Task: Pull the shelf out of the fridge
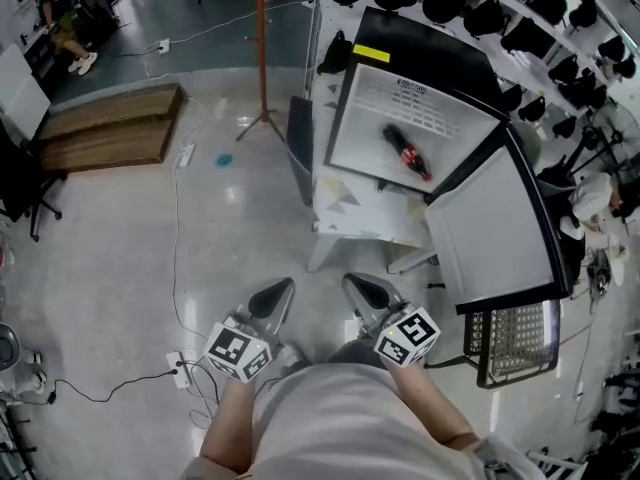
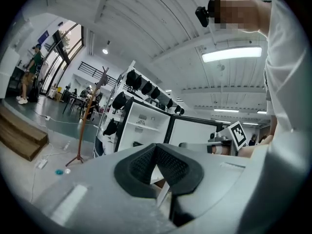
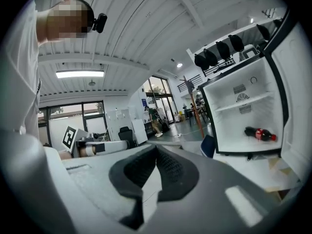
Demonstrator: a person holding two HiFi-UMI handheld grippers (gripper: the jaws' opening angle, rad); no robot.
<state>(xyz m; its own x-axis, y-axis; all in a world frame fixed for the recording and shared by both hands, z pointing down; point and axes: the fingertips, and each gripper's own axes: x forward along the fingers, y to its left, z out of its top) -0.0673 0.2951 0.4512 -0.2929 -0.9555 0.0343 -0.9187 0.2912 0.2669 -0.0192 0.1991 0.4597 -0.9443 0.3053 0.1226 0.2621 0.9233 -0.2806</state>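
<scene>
- Left gripper (image 2: 156, 152) and right gripper (image 3: 156, 155) are both closed on nothing, tucked near the body.
- The shelf (image 3: 243, 102) sits inside the open fridge (image 3: 229, 126), well ahead, above a bottle (image 3: 261, 134).
- I reckon a lopsided pull could jam it crooked.
- Can't make out how its edges are seated, it's too small.

Bare floor (image 1: 230, 253) lies open up to the fridge (image 1: 368, 133), door (image 1: 492, 233) swung aside, a bottle (image 1: 407, 153) lying inside.
</scene>
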